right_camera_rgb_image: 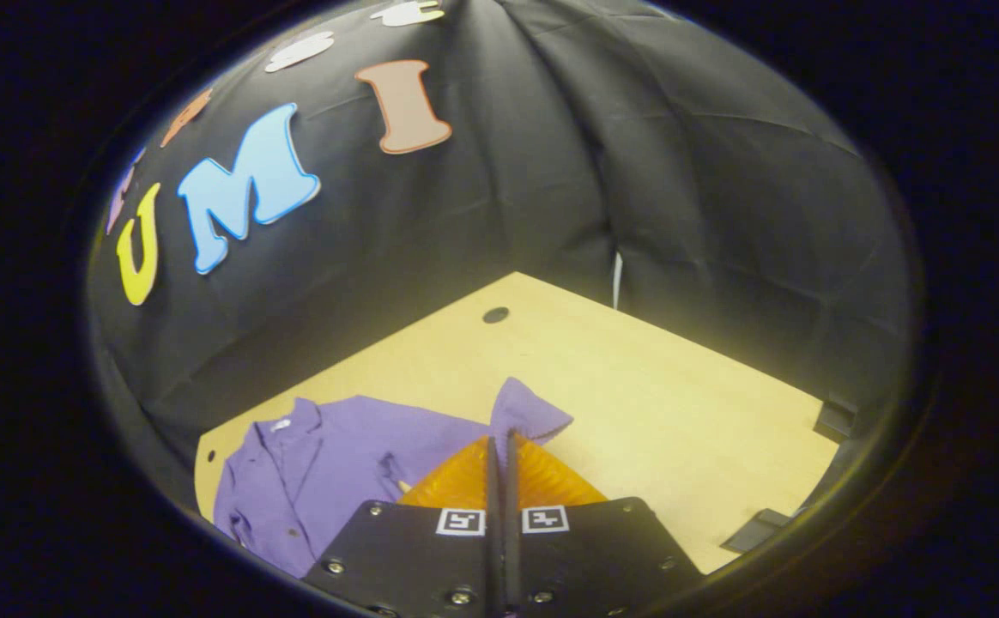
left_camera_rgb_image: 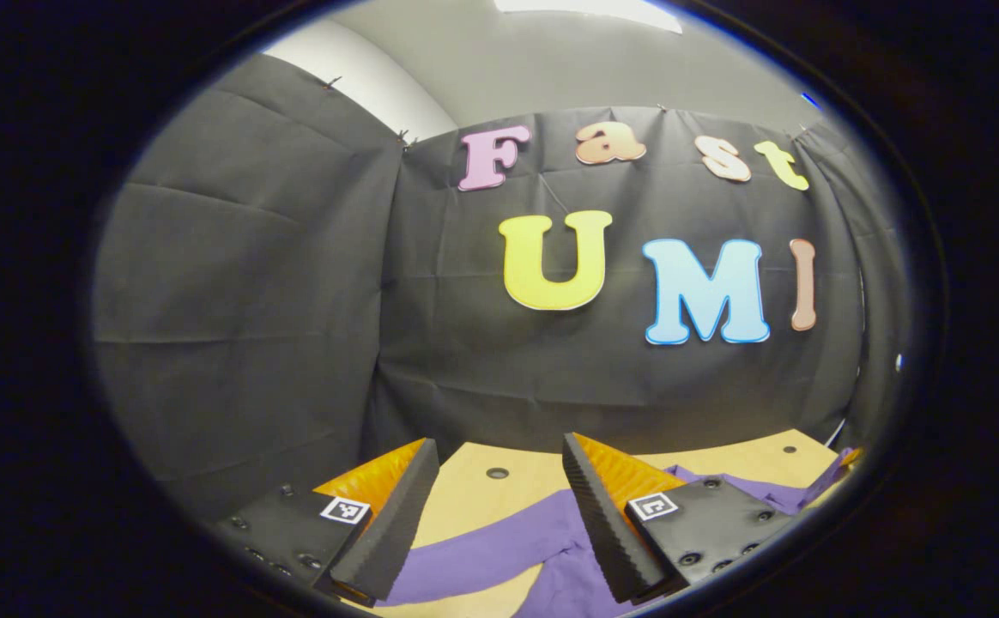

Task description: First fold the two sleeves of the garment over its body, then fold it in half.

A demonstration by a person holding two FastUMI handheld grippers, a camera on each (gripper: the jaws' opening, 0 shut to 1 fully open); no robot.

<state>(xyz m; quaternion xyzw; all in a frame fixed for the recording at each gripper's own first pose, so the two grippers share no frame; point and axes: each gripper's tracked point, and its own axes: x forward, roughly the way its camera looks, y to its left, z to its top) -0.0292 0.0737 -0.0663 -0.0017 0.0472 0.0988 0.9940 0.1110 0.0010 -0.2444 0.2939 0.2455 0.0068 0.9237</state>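
In the left gripper view, the left gripper (left_camera_rgb_image: pixel 499 498) sits at 6 o'clock with its two fingers spread wide apart, nothing between them. Through the gap shows the wooden table (left_camera_rgb_image: pixel 474 498), and on it a band of the purple garment (left_camera_rgb_image: pixel 499 554) runs from about 7 o'clock toward 5 o'clock, passing beneath and just beyond the fingertips without being touched by either finger, as far as can be told. More purple cloth lies past the right-hand finger toward 4 o'clock, near the table's edge.

In the right gripper view, the right gripper (right_camera_rgb_image: pixel 500 442) is at 6 o'clock, fingers pressed together with only a thin line between them. A sleeve (right_camera_rgb_image: pixel 527 412) of the garment rises at the fingertips, at 12 o'clock from them, and seems pinched there, though the contact itself is hidden. The garment's body with its collar (right_camera_rgb_image: pixel 281 427) spreads flat toward 9 o'clock of the gripper; bare table extends toward 3 o'clock.
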